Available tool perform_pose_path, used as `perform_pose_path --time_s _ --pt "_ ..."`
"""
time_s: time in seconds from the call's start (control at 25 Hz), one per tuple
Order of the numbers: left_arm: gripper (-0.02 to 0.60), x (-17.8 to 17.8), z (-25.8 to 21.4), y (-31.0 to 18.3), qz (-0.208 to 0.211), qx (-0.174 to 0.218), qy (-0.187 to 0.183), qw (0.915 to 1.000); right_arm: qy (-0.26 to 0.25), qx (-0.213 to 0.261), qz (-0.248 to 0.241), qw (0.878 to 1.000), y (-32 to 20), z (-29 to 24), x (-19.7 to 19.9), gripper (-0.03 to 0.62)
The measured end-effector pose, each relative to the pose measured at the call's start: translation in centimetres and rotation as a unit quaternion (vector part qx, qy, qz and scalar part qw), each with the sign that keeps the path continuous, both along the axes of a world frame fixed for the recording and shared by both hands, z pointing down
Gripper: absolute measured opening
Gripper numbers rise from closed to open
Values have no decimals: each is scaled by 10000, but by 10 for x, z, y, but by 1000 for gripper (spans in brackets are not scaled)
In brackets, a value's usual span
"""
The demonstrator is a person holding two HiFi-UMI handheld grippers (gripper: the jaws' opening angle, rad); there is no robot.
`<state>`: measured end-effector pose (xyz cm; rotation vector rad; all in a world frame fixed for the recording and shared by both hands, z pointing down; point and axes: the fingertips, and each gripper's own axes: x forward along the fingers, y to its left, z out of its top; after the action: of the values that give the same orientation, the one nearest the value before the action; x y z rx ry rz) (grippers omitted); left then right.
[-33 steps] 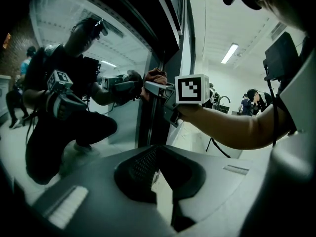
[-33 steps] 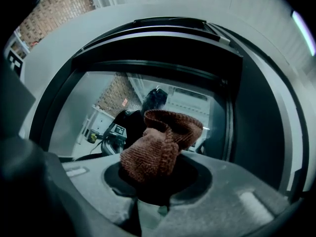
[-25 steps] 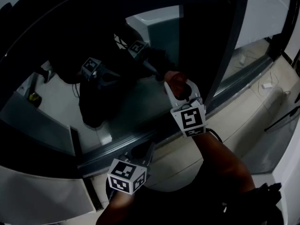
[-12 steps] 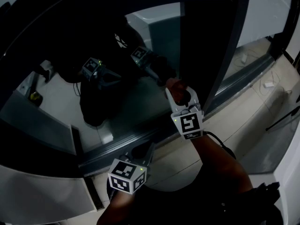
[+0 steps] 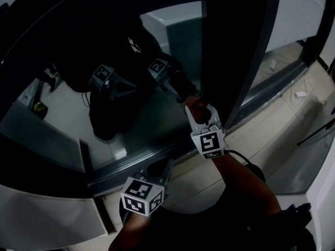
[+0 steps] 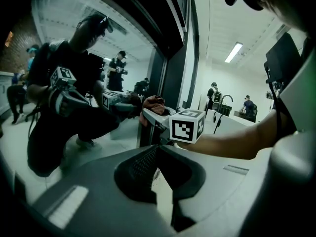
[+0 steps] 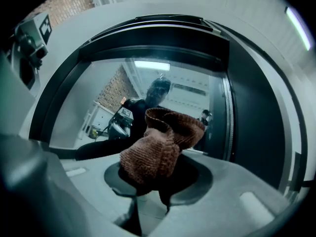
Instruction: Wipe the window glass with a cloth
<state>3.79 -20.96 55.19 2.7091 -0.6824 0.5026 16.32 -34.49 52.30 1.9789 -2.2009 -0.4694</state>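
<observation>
A reddish-brown knitted cloth [image 7: 157, 147] is bunched between the jaws of my right gripper [image 7: 150, 179], which is shut on it. In the head view the right gripper [image 5: 201, 112] presses the cloth [image 5: 197, 105] against the window glass [image 5: 152, 120], close to the dark upright frame [image 5: 250, 56]. The left gripper view shows the same cloth [image 6: 151, 102] at the pane. My left gripper [image 5: 160, 168] hangs low near the bottom track, away from the glass. Its jaws [image 6: 158, 152] meet at the tips with nothing between them.
The glass mirrors both grippers and a crouching person [image 5: 112, 95]. A grey bottom track [image 5: 133, 161] runs along the sill. Tiled floor on the right carries a white plug and cable [image 5: 298, 94]. Other people stand far off in the room [image 6: 215, 94].
My right gripper has slid the cloth a little down the glass, toward me. The left gripper has stayed where it was.
</observation>
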Motion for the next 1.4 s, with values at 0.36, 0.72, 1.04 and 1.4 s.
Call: perform_pose_path --time_s 0.36,0.72,1.04,1.4 --pt "17 -1 -2 1 -12 20 2 10000 -131 -638 -7 9979 -3 49 1 104" --pt "17 -7 -3 2 -49 9 -17 10000 35 -1247 -8 9922 -7 69 2 104" --pt "17 -9 -14 3 -35 147 62 9999 225 -1954 -375 9798 7 25 -6 104" --pt "17 -15 -24 2 -82 238 117 9996 -147 293 -1006 9944 37 -208 -52 104"
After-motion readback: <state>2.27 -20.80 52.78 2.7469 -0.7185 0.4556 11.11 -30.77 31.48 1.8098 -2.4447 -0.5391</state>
